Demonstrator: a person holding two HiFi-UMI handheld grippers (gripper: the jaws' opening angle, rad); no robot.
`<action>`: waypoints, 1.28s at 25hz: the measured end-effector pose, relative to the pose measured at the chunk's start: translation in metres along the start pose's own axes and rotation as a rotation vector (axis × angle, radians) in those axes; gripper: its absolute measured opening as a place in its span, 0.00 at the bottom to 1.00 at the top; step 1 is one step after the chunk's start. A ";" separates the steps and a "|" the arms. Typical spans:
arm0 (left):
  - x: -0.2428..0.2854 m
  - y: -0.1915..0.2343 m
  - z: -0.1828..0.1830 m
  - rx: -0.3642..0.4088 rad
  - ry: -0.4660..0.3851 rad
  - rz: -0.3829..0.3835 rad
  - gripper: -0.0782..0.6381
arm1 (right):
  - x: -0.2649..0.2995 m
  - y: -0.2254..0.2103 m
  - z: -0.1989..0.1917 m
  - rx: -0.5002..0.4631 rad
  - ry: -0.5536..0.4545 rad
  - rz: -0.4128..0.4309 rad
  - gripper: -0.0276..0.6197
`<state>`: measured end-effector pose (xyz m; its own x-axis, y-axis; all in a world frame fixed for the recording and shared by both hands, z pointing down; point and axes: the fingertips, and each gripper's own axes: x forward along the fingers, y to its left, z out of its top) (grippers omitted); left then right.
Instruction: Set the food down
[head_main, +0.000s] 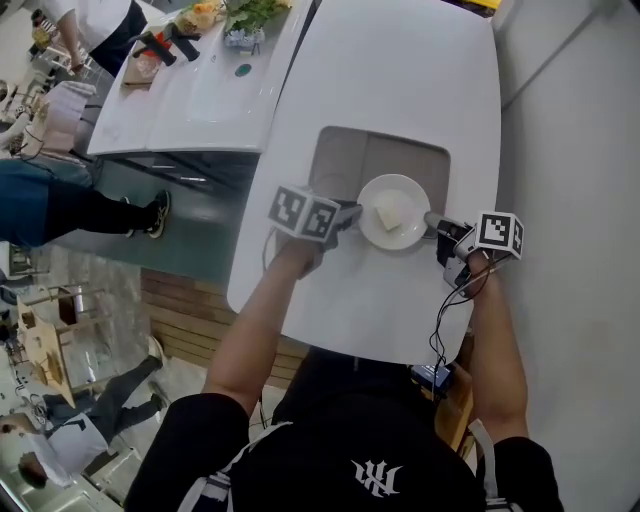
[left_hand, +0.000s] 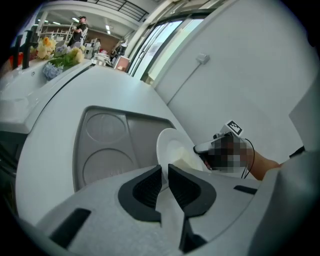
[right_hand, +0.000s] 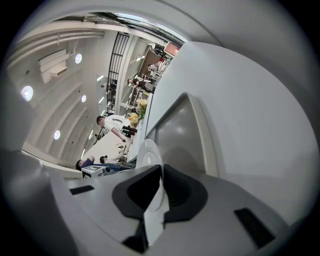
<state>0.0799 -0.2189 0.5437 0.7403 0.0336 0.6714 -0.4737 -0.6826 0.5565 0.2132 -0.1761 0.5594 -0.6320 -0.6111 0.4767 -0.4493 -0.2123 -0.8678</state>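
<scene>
A white plate (head_main: 394, 211) carries a pale block of food (head_main: 389, 214). It sits over the near edge of a grey tray (head_main: 340, 160) on the white table; whether it rests on the tray or hangs just above it, I cannot tell. My left gripper (head_main: 352, 212) is shut on the plate's left rim (left_hand: 166, 145). My right gripper (head_main: 432, 220) is shut on the right rim (right_hand: 148, 155). In the left gripper view the food (left_hand: 186, 162) lies just past the jaws, with the right gripper (left_hand: 202, 149) beyond it.
The tray (left_hand: 107, 150) has two round recesses and lies in the middle of the white table (head_main: 400, 90). A wall (head_main: 580, 200) runs along the right. A second table (head_main: 200, 90) at the left holds flowers and tools, with people around it.
</scene>
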 end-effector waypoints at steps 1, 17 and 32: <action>0.003 0.003 0.006 0.004 0.003 0.003 0.16 | 0.002 -0.001 0.007 -0.003 -0.003 -0.006 0.07; 0.041 0.038 0.034 0.086 0.103 0.098 0.16 | 0.024 -0.023 0.048 -0.111 0.008 -0.168 0.07; 0.050 0.041 0.025 0.283 0.181 0.259 0.17 | 0.033 -0.029 0.046 -0.613 0.090 -0.516 0.12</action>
<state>0.1090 -0.2636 0.5880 0.5066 -0.0551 0.8604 -0.4649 -0.8579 0.2187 0.2344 -0.2253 0.5940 -0.2866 -0.4806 0.8288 -0.9485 0.0208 -0.3160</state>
